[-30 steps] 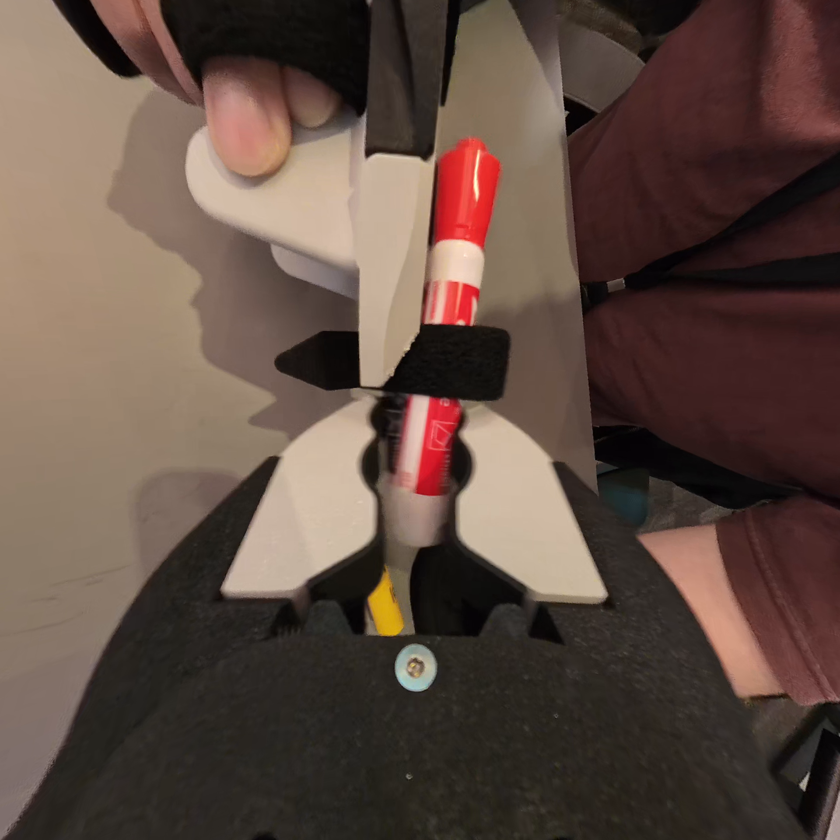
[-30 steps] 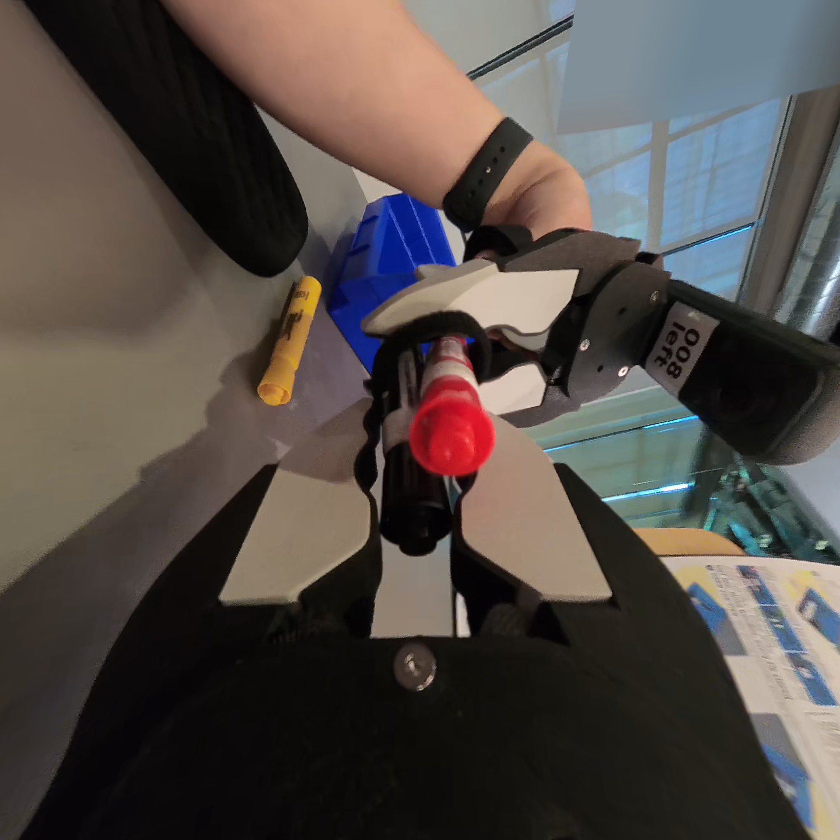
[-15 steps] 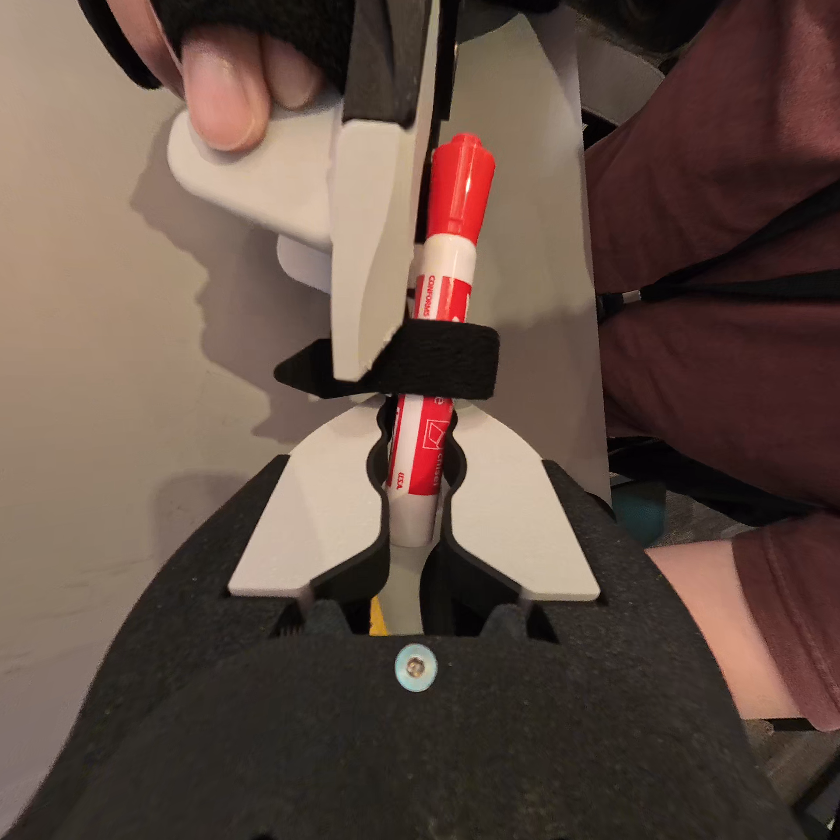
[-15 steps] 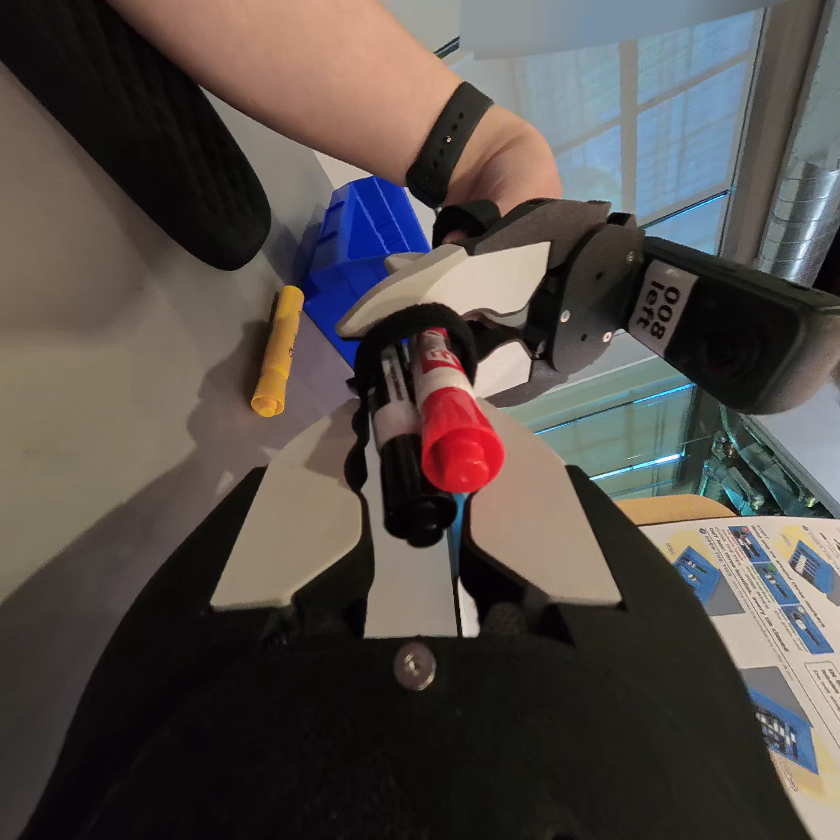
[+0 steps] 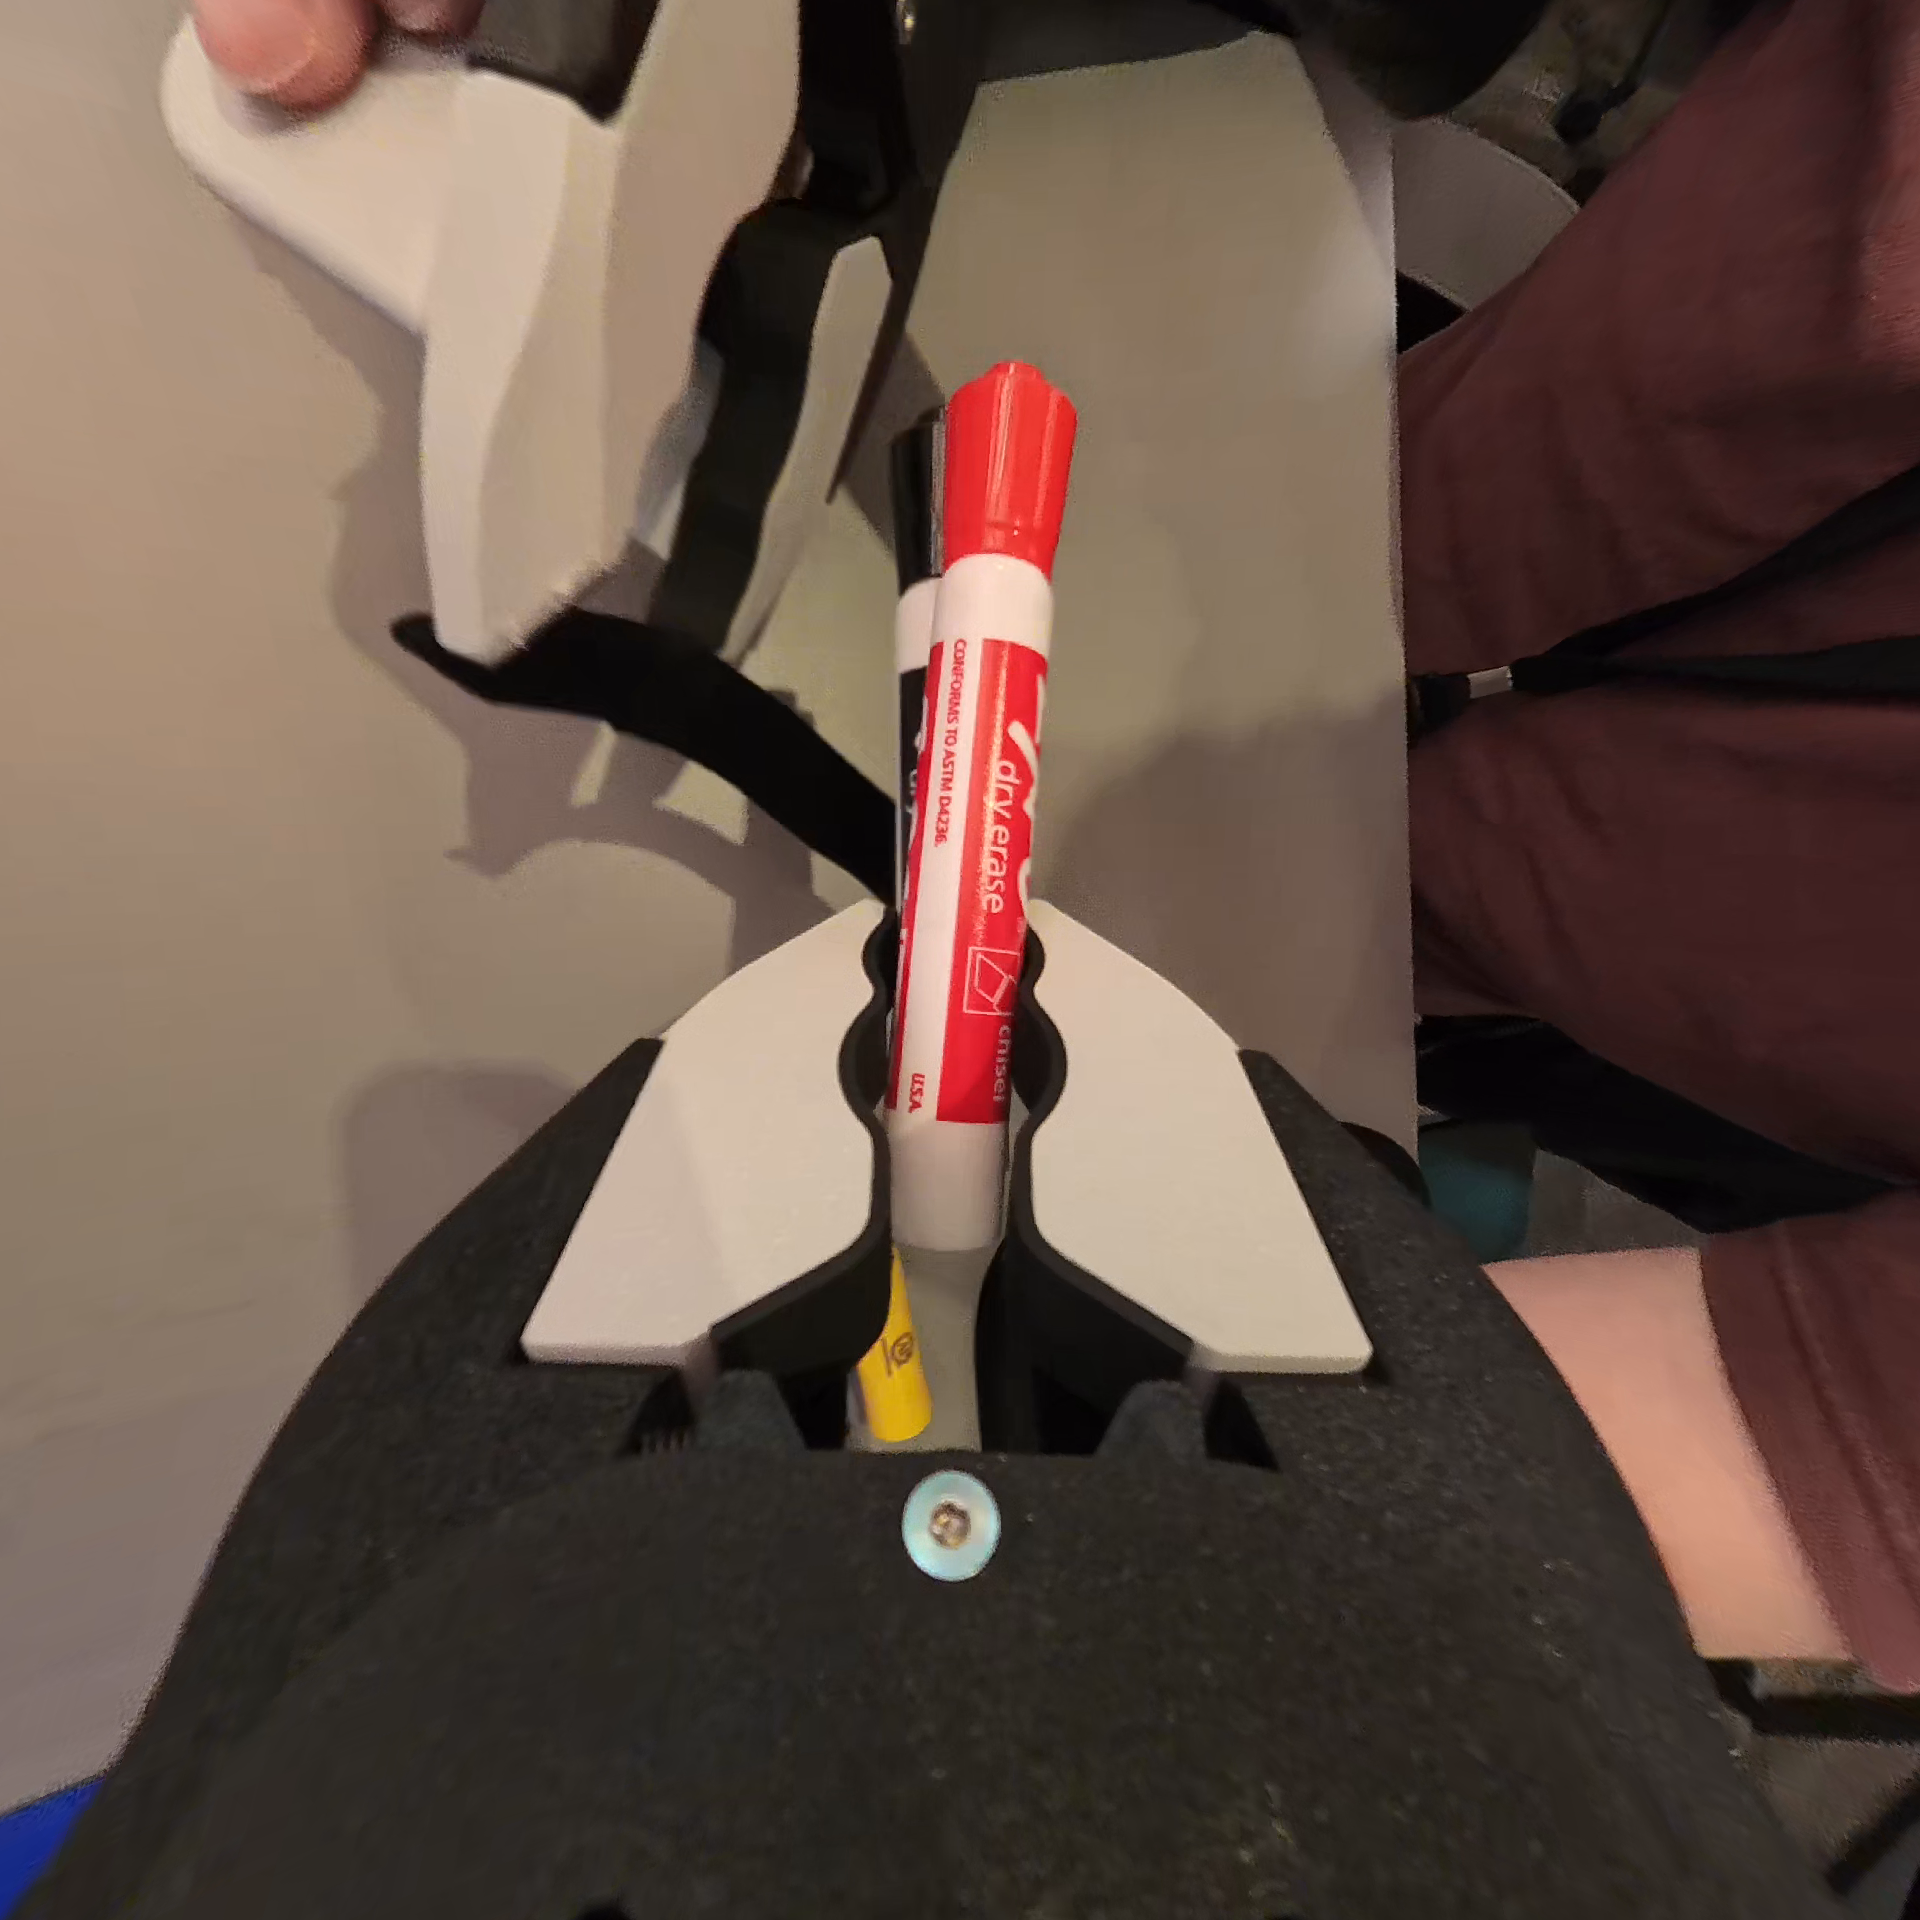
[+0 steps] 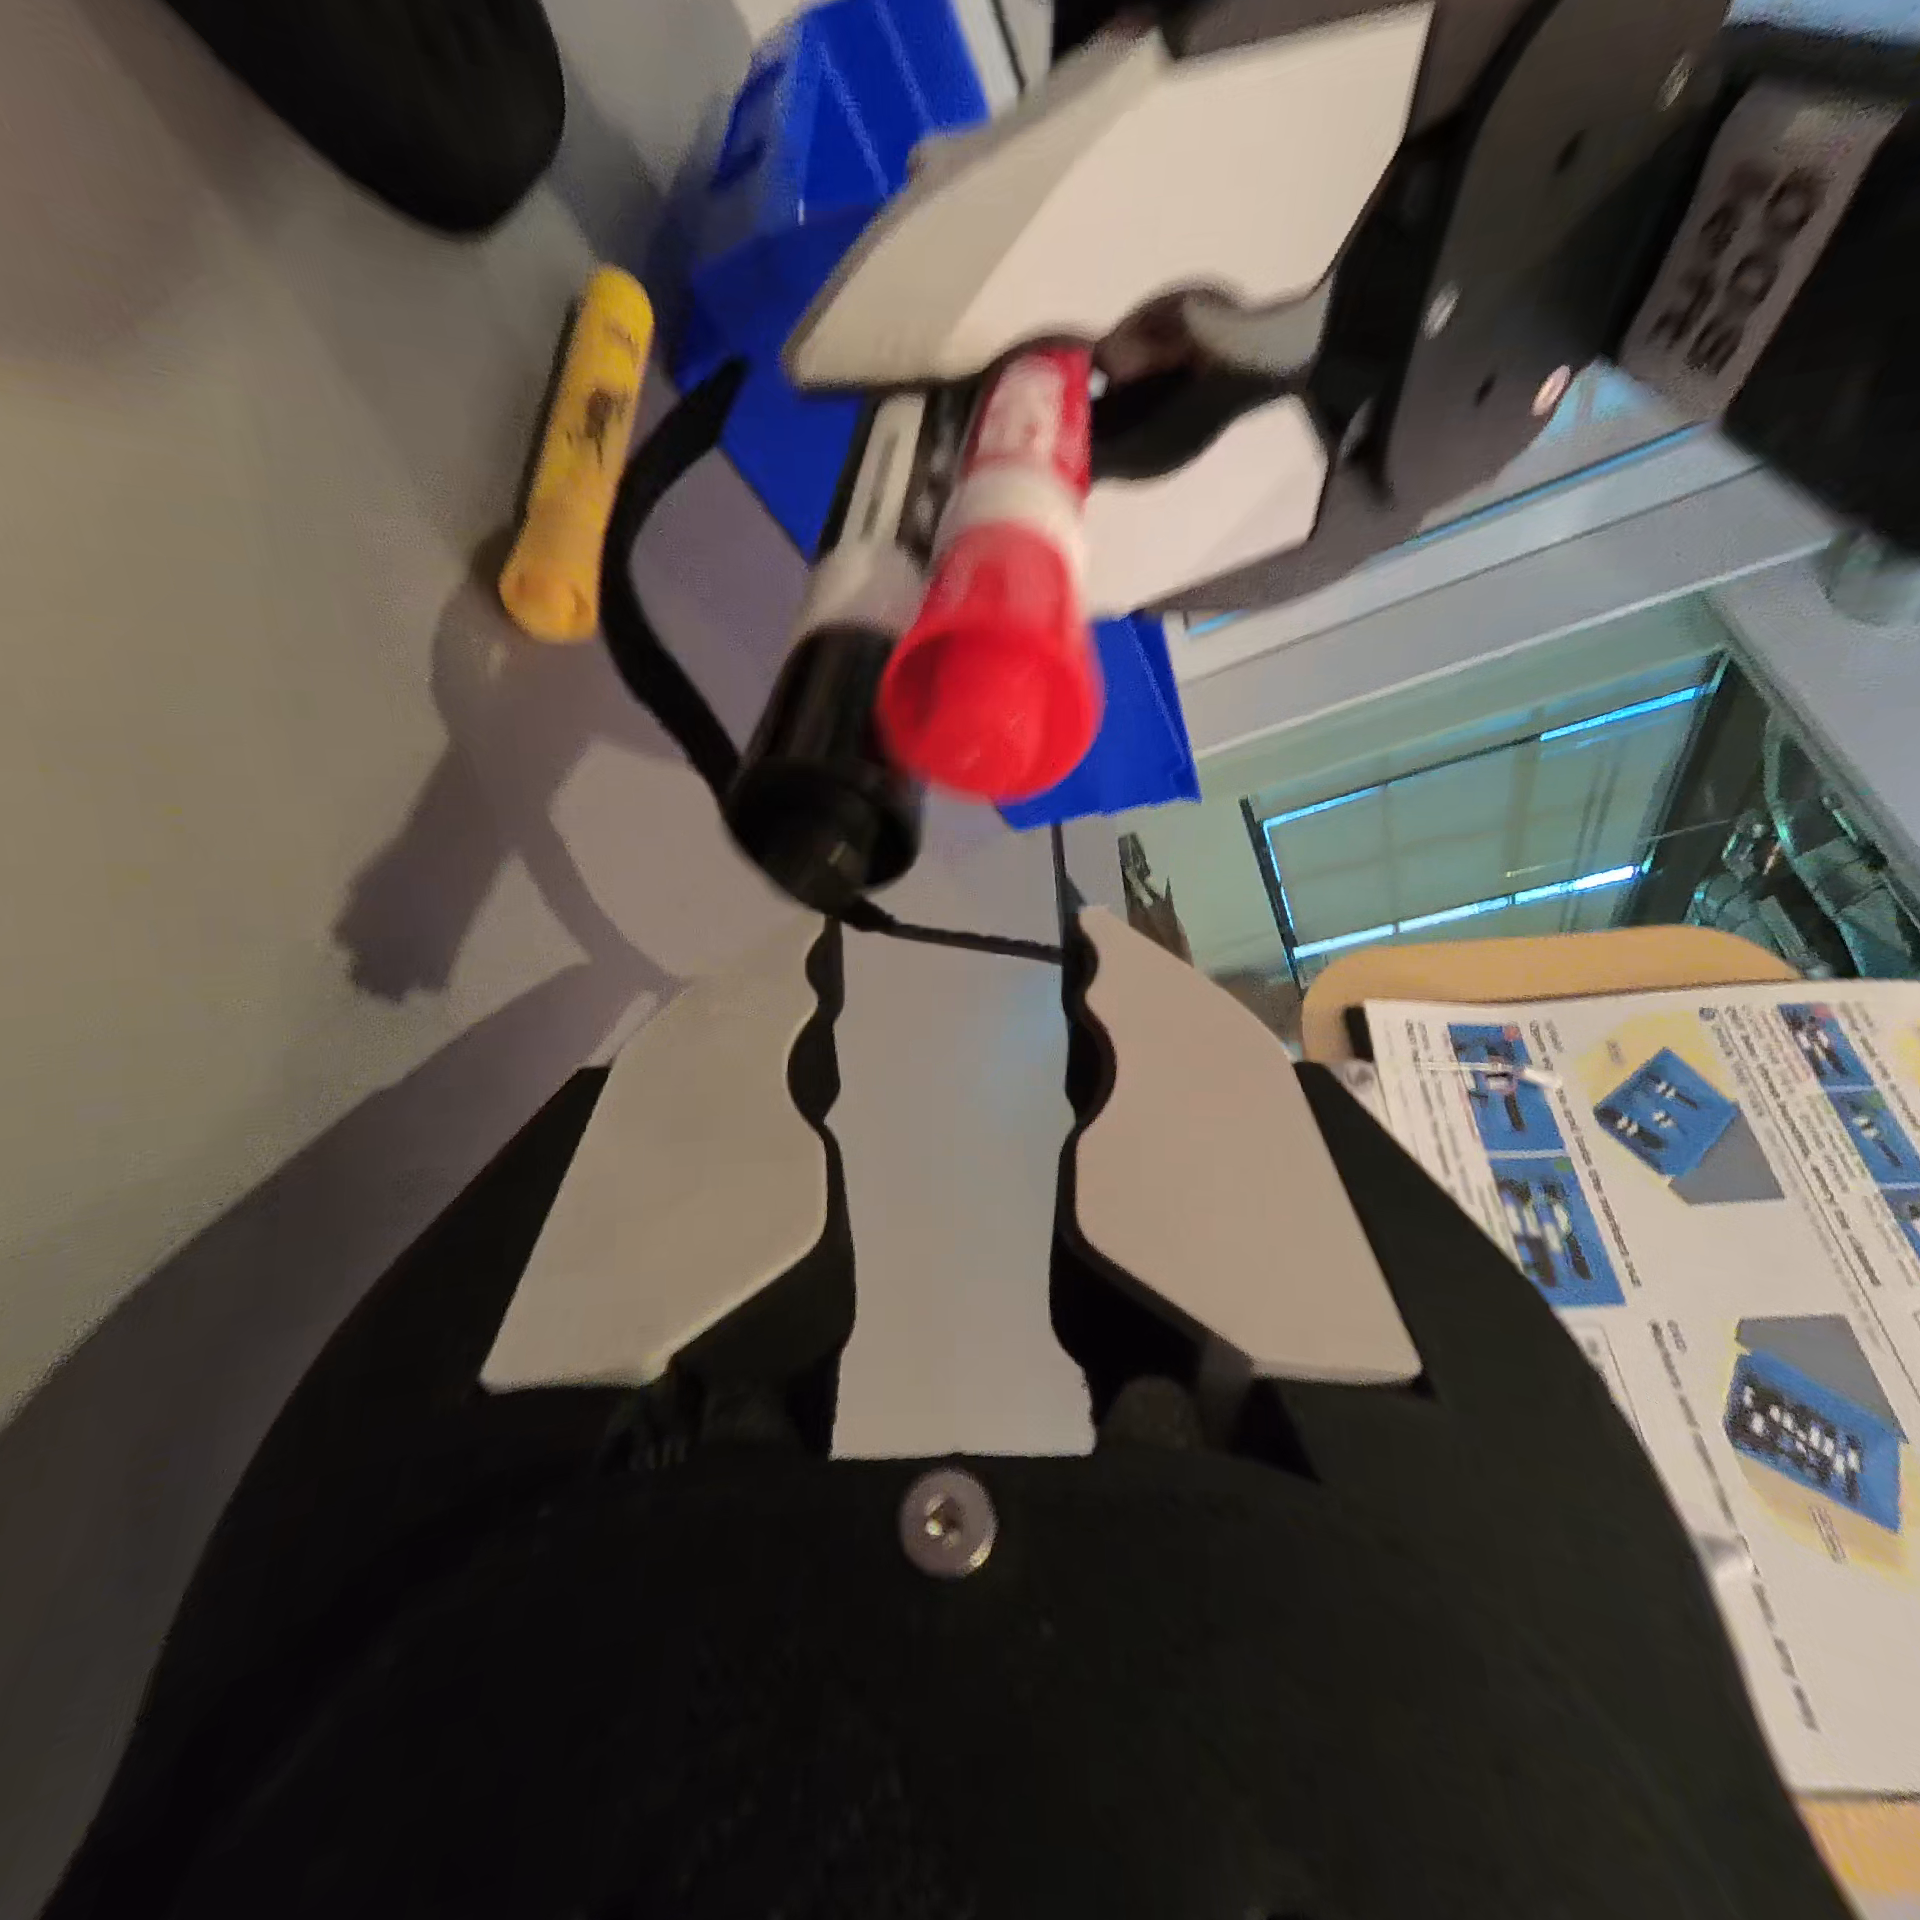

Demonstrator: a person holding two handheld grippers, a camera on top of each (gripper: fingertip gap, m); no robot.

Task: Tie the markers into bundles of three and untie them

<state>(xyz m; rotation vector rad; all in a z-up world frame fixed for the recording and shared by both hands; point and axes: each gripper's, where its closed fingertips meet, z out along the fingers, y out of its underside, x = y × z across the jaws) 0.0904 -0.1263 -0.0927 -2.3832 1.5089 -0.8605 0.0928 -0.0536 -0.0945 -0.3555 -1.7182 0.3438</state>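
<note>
My left gripper [image 5: 956,925] is shut on a red marker [image 5: 987,790] and a black marker [image 5: 914,520] side by side, caps pointing away. It also shows in the right wrist view [image 6: 987,447], holding the red marker [image 6: 987,644] and black marker [image 6: 831,769]. A black strap [image 5: 665,707] hangs loose off the markers to the left. In the right wrist view the strap [image 6: 644,582] curls down and runs across to one tip of my right gripper [image 6: 951,935], whose jaws stand apart just short of the caps. The right gripper also shows in the left wrist view [image 5: 665,540].
A yellow marker [image 6: 582,457] lies on the grey table [image 6: 208,623] beside a blue bin [image 6: 831,156]. A printed instruction sheet [image 6: 1662,1247] lies at the right. A black padded object [image 6: 416,104] is at the top left. A person's maroon sleeve [image 5: 1662,623] is close on the right. Spacing between my two grippers at the tips: around 8 centimeters.
My right gripper has opened and drawn back from the markers. The strap, wrapped round them before, has come undone and hangs loose. The left gripper still holds the markers.
</note>
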